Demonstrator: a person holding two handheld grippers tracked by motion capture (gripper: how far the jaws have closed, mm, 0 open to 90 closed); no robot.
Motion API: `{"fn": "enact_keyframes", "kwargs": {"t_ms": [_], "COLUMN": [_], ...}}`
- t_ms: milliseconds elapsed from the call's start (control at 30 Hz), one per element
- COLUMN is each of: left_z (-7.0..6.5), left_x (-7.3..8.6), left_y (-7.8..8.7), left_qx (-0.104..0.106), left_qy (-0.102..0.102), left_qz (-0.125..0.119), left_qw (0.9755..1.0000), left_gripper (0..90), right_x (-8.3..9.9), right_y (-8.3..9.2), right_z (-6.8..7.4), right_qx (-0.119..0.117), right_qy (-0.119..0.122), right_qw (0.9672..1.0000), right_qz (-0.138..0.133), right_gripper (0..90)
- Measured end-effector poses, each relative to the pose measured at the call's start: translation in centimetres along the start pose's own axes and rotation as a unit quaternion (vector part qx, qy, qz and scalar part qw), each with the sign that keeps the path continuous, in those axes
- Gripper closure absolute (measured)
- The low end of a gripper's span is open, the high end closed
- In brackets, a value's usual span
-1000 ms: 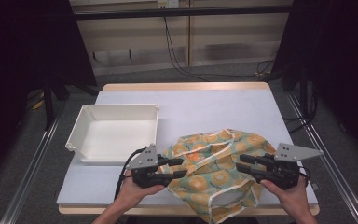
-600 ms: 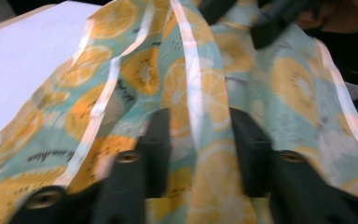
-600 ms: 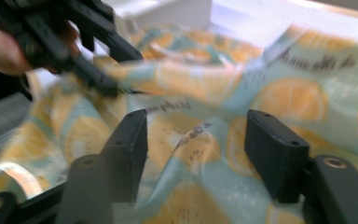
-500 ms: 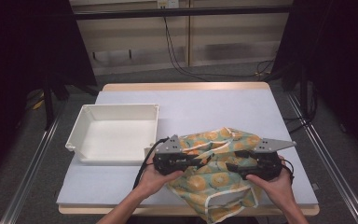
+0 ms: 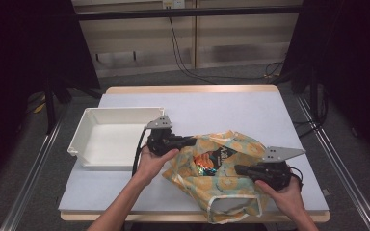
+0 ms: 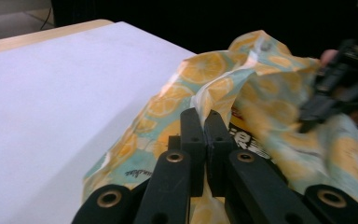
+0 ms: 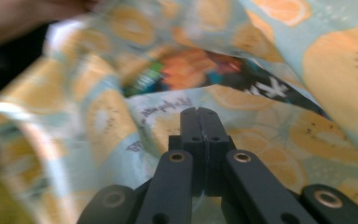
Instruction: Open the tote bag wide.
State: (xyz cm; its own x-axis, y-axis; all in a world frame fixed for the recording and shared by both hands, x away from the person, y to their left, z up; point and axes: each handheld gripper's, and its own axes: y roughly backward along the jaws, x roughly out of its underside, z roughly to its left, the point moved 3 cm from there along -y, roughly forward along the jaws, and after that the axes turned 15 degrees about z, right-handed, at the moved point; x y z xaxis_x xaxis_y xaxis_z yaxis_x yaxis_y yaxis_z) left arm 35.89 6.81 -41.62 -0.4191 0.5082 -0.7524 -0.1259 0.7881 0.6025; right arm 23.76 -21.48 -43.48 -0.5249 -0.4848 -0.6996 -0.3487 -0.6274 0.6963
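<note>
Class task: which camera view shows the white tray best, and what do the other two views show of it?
The high view: the white tray lies whole on the table, left of the orange-print bag. The left and right gripper views look along shut tongs onto the bag's fabric, so they tell you nothing about the tray.

A: Changes? 
B: Both grippers' jaws have just been closing; left gripper and right gripper now pinch the bag, its mouth pulled apart, a packet exposed.
</note>
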Motion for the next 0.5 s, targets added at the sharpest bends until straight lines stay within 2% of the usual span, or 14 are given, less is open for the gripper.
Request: {"fn": "enact_keyframes", "kwargs": {"t_ms": [33,67,100,133,200,233,267,333,367,433,467,500], "left_z": [0.3,1.0,1.0,1.4,2.6,2.6,3.0,3.7,4.3,4.5,4.6,4.2], "left_x": [-0.1,-0.3,-0.3,-0.3,-0.3,-0.3,-0.3,-0.3,-0.1,0.1,0.2,0.2], "left_y": [0.0,0.0,0.0,-0.1,0.0,0.0,0.1,0.2,0.3,0.2,0.1,-0.1], "left_qx": [-0.004,-0.011,-0.011,-0.011,-0.015,-0.015,-0.015,-0.028,-0.037,-0.036,-0.036,-0.031], "left_qy": [0.002,0.012,0.012,0.018,0.037,0.037,0.044,0.057,0.069,0.077,0.077,0.068], "left_qz": [-0.003,-0.004,-0.004,-0.006,-0.006,-0.006,-0.004,-0.003,0.0,0.004,0.01,0.011], "left_qw": [1.0,0.9999,0.9999,0.9998,0.9992,0.9992,0.9989,0.998,0.9969,0.9964,0.9964,0.9971], "left_gripper": [89.3,89.4,89.5,89.6,89.7,89.8,89.9,89.9,90.0,90.0,89.0,87.1], "right_x": [0.1,0.4,0.4,0.8,1.4,1.4,2.1,2.5,3.3,3.7,4.4,4.6], "right_y": [0.4,1.3,1.3,2.0,2.6,2.6,3.1,3.3,3.6,3.7,3.8,3.7], "right_z": [0.3,0.8,0.8,1.1,1.3,1.3,1.4,1.4,1.5,1.5,1.1,0.9], "right_qx": [-0.009,-0.021,-0.021,-0.03,-0.034,-0.034,-0.037,-0.039,-0.04,-0.039,-0.034,-0.034], "right_qy": [0.003,0.008,0.008,0.013,0.015,0.015,0.016,0.017,0.018,0.014,0.003,-0.005], "right_qw": [0.9999,0.9995,0.9995,0.9989,0.9986,0.9986,0.9983,0.9982,0.9982,0.9984,0.9986,0.9986], "right_qz": [-0.01,-0.023,-0.023,-0.032,-0.038,-0.038,-0.043,-0.043,-0.041,-0.039,-0.04,-0.041], "right_gripper": [90.0,90.0,90.0,90.0,90.0,90.0,90.0,90.0,90.0,90.0,90.0,90.0]}}
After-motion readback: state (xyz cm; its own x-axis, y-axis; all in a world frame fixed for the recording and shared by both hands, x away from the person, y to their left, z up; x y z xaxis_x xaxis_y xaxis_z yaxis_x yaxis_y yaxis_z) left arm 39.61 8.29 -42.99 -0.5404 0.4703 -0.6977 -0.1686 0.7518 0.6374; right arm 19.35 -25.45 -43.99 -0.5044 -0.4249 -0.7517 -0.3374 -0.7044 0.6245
